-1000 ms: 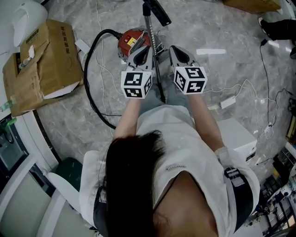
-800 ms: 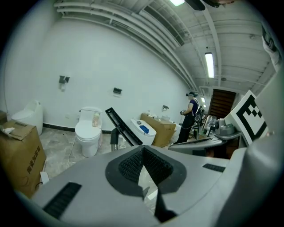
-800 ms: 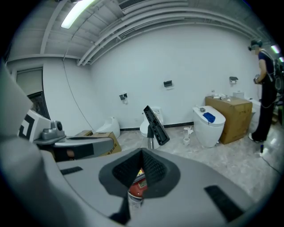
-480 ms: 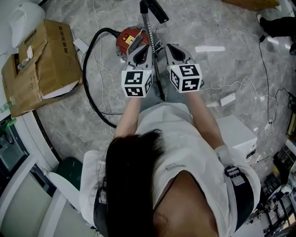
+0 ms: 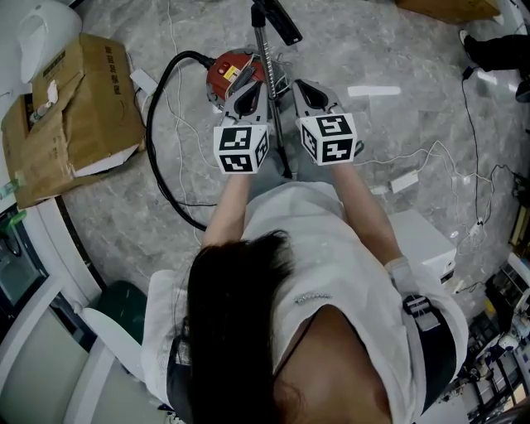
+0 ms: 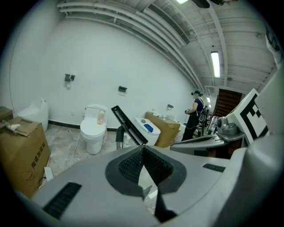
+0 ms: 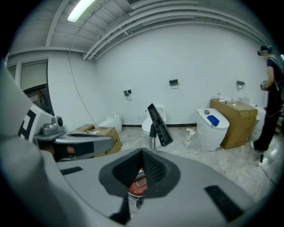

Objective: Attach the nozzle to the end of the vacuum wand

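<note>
Left gripper [image 5: 248, 84] and right gripper [image 5: 300, 88], in the head view, flank the upright silver metal vacuum wand [image 5: 268, 62]. One is at its nine o'clock and the other at its three, and both claws are pressed together and pinch nothing. The flat black floor nozzle [image 5: 280, 21] sits on the wand's far end, at twelve o'clock from the grippers. It looks already seated, though the joint is too small to judge. A round red vacuum canister [image 5: 228, 70] lies at the wand's nine o'clock, and its black ribbed hose [image 5: 156, 124] loops round towards seven. A brown cardboard box [image 5: 83, 108] lies at nine o'clock, a white box [image 5: 422, 240] at four, and thin white cables [image 5: 431, 156] trail over the grey marbled floor [image 5: 373, 50] at three.

From the left gripper view, the jaws meet with only air between them. The nozzle [image 6: 128, 125] tilts beyond at eleven o'clock, a white toilet [image 6: 93, 128] stands at ten, and a person [image 6: 195, 116] stands well apart at two.

From the right gripper view, the jaws are likewise together. The nozzle [image 7: 159, 125] stands at twelve o'clock, and the canister [image 7: 137, 186] shows under the jaw tips at six.

To finish well, I would steady the wand below the joint with one claw, then press the nozzle straight along the tube with the other. The hose and cables underfoot are the likeliest snag.
</note>
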The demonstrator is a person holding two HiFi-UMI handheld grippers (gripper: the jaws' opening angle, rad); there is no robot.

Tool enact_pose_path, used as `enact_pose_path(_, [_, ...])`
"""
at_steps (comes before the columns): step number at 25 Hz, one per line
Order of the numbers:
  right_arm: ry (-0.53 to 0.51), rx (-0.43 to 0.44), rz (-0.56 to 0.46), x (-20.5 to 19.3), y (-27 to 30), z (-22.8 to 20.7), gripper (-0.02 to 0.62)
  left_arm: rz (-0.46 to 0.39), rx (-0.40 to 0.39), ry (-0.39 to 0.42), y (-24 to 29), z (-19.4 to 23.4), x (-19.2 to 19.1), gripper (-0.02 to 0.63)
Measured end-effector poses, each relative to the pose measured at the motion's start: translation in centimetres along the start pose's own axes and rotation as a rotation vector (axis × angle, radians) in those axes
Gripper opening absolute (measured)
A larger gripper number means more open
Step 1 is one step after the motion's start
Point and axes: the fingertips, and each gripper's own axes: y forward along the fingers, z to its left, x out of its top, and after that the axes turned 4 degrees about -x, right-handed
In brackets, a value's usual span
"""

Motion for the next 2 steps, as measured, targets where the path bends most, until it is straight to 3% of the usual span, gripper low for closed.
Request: enact_pose_path(2, [-0.004, 0.002, 0.005, -0.05, 0.22, 0.04, 0.014, -0.001, 0.004, -0.003, 0.1, 0.24, 0.07, 0.002])
